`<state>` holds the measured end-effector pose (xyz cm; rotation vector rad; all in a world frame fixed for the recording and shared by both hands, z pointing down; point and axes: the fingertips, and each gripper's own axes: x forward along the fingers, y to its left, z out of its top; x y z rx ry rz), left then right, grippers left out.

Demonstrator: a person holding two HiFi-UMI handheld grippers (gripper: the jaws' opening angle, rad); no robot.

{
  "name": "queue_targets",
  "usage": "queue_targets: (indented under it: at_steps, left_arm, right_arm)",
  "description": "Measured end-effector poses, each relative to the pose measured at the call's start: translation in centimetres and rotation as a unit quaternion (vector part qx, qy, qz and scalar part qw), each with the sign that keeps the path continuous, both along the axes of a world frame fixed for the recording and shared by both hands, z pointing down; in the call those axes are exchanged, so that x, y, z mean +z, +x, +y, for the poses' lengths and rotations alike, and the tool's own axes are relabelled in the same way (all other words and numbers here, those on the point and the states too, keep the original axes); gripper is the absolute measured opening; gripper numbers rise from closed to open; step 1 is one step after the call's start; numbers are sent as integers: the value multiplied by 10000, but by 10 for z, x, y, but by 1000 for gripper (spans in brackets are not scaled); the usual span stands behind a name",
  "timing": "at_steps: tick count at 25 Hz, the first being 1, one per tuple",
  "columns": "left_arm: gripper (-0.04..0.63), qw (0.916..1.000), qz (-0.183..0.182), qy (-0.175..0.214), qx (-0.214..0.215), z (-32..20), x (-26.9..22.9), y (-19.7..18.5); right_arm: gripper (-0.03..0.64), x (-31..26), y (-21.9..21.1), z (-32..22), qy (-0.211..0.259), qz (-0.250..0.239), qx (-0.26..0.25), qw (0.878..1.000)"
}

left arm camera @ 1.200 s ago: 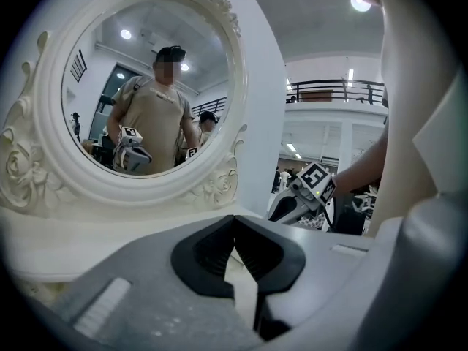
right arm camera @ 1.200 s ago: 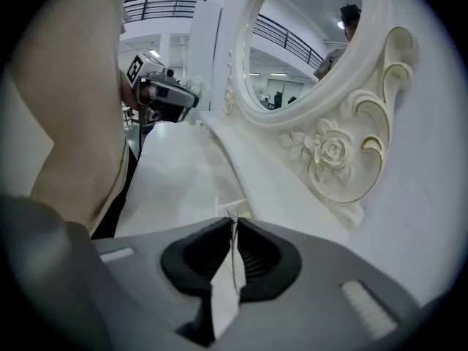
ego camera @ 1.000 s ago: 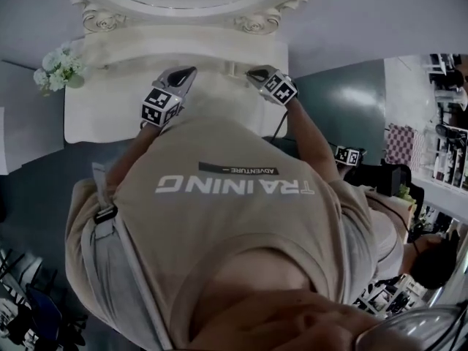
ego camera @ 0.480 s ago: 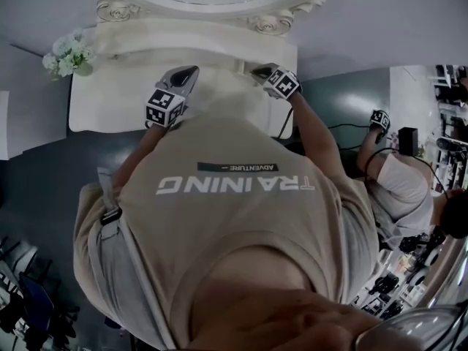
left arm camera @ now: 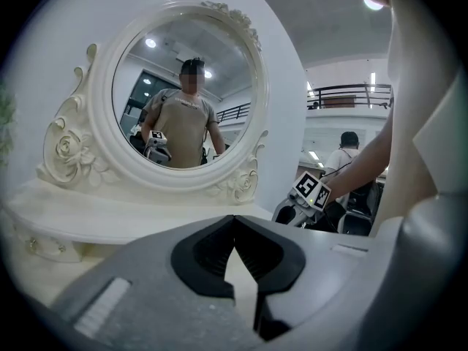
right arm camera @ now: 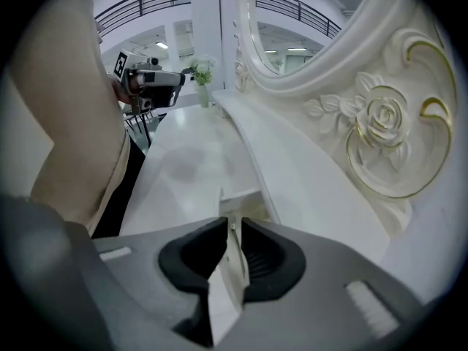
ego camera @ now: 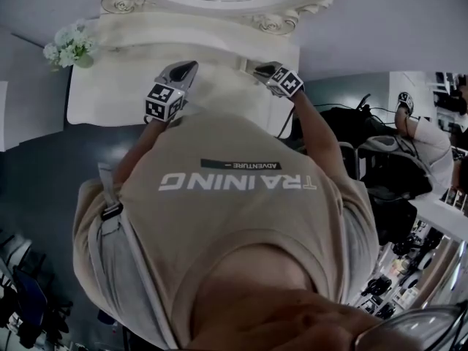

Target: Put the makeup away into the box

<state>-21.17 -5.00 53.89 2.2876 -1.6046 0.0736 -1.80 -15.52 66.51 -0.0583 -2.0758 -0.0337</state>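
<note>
While its jaws have just been opening, the right gripper (right arm camera: 234, 222) points steeply down at the back of the white dressing table (ego camera: 110, 101). Its two dark pads stand a narrow gap apart, with a thin white panel (right arm camera: 230, 265) in that gap; the pads do not look pressed on it, though I cannot tell whether they touch it. That panel seems to be the front of a small white drawer (right arm camera: 243, 191) pulled out from under the mirror's ledge, which may be the box of the task; the makeup cannot be made out in any view. A bare forearm (ego camera: 314, 134) runs back from this gripper, bent at the elbow beside the beige T-shirt (ego camera: 234, 218). The left gripper (left arm camera: 234, 218) is held close to level and aimed at the oval mirror (left arm camera: 183, 86), its jaw tips together with nothing between them. In the head view the two grippers sit side by side above the tabletop, apart from each other, each marker cube turned up toward the camera and the left one nearer the person's chest. Carved roses (right arm camera: 384, 119) trim the mirror frame just right of the right gripper. A small bunch of pale flowers (ego camera: 69, 46) stands at the table's far left corner. Another person (ego camera: 428, 137) sits off to the right, away from the table
</note>
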Motion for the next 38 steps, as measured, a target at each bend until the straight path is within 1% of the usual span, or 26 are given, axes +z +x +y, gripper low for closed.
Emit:
queue_targets:
  at_steps: [5, 8, 10, 12, 13, 15, 17, 20, 22, 25, 30, 33, 35, 38]
  left_arm:
    - [8, 9999, 33, -132, 77, -3, 6, 9]
    - [8, 9995, 113, -184, 226, -10, 8, 24]
    - [8, 9989, 82, -212, 411, -15, 8, 34]
    - [6, 9977, 43, -240, 637, -20, 9, 45]
    - [6, 9970, 73, -252, 725, -23, 9, 53]
    - [8, 9958, 153, -276, 862, -29, 9, 73]
    - [6, 9943, 106, -336, 1007, -38, 12, 94]
    - [6, 9921, 77, -475, 1161, -49, 23, 121]
    - [8, 9913, 111, -599, 1166, -54, 32, 131]
    - [8, 9892, 62, -887, 1169, -54, 51, 142]
    - [8, 9841, -144, -1291, 1214, -68, 84, 172]
    - [8, 9794, -287, -1455, 1373, -80, 97, 192]
    - [8, 9749, -431, -1531, 1560, -90, 106, 200]
    - [8, 9678, -583, -1704, 1758, -93, 119, 208]
  right_arm:
    - [61, -16, -2, 10, 45, -317, 63, 9995]
    - [61, -22, 7, 7, 95, -424, 200, 9989]
    - [61, -25, 9, 4, 217, -568, 345, 9976]
    - [52, -31, 13, 2, 438, -783, 546, 9945]
    - [24, -35, 17, 0, 542, -870, 656, 9926]
    - [8, -43, 33, -3, 670, -1003, 895, 9887]
    - [5, -47, 50, -7, 662, -1160, 1197, 9838]
    - [5, -41, 75, -9, 522, -1344, 1720, 9745]
    - [4, -33, 88, -9, 374, -1494, 2225, 9627]
    - [4, -12, 104, -5, 117, -1732, 3025, 9372]
    - [4, 28, 137, -23, -59, -2020, 3846, 9007]
    - [5, 32, 150, -37, -128, -2282, 4171, 8797]
    - [5, 32, 150, -41, -158, -2471, 4272, 8696]
    - [5, 33, 145, -34, -351, -2666, 4406, 8565]
